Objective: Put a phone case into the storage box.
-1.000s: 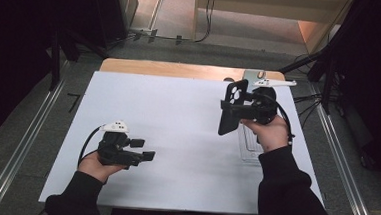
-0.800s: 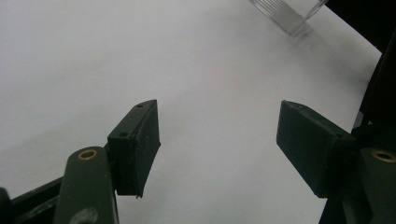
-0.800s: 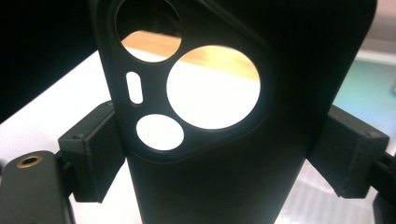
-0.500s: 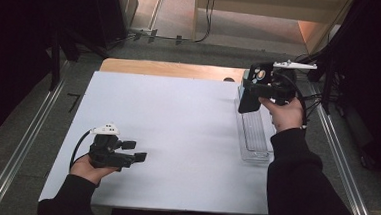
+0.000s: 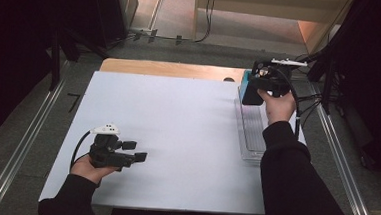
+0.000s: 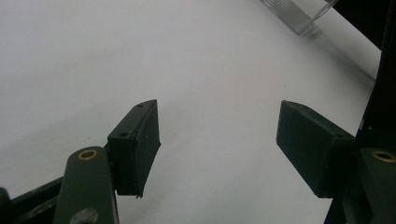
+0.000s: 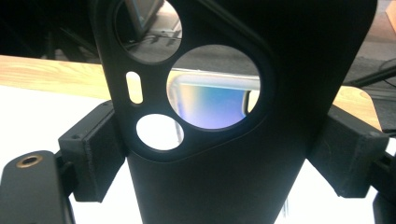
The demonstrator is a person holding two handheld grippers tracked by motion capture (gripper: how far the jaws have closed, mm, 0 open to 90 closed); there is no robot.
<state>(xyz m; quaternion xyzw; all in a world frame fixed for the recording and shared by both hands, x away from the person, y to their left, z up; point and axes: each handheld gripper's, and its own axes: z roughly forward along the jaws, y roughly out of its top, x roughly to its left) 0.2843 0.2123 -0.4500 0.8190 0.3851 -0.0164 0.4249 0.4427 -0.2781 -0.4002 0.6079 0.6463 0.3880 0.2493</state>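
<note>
At the left of the high view, the left claw [image 5: 136,151] lies low over the near left part of the white worktop [image 5: 177,131], held in the person's left hand [image 5: 88,167], its cable looping back toward the sleeve. In the left gripper view its two dark pads [image 6: 137,144] stand spread apart, with only bare white surface between them and nothing in their grip; a corner of the clear tray [image 6: 293,13] shows at the top edge, well apart from this claw.

Across the middle, the white sheet is bare, and a strip of wooden board [image 5: 171,69] shows along its far edge.

At the right, a long clear plastic tray [image 5: 251,134] lies lengthwise along the right side of the worktop. Over its far end the right hand [image 5: 279,105] holds the right claw [image 5: 254,85], which is pinching a black phone case [image 5: 252,93]. In the right gripper view the case [image 7: 224,140] stands upright between the two pads [image 7: 95,154], which press on its two long edges. Its camera cut-outs face the lens: two large round openings, a smaller round one and a narrow slot. Through the middle opening a blue thing [image 7: 212,105] shows beyond the case; in the high view a light blue edge [image 5: 243,83] sits just beside the case at the tray's far end. What that blue thing is cannot be told.
</note>
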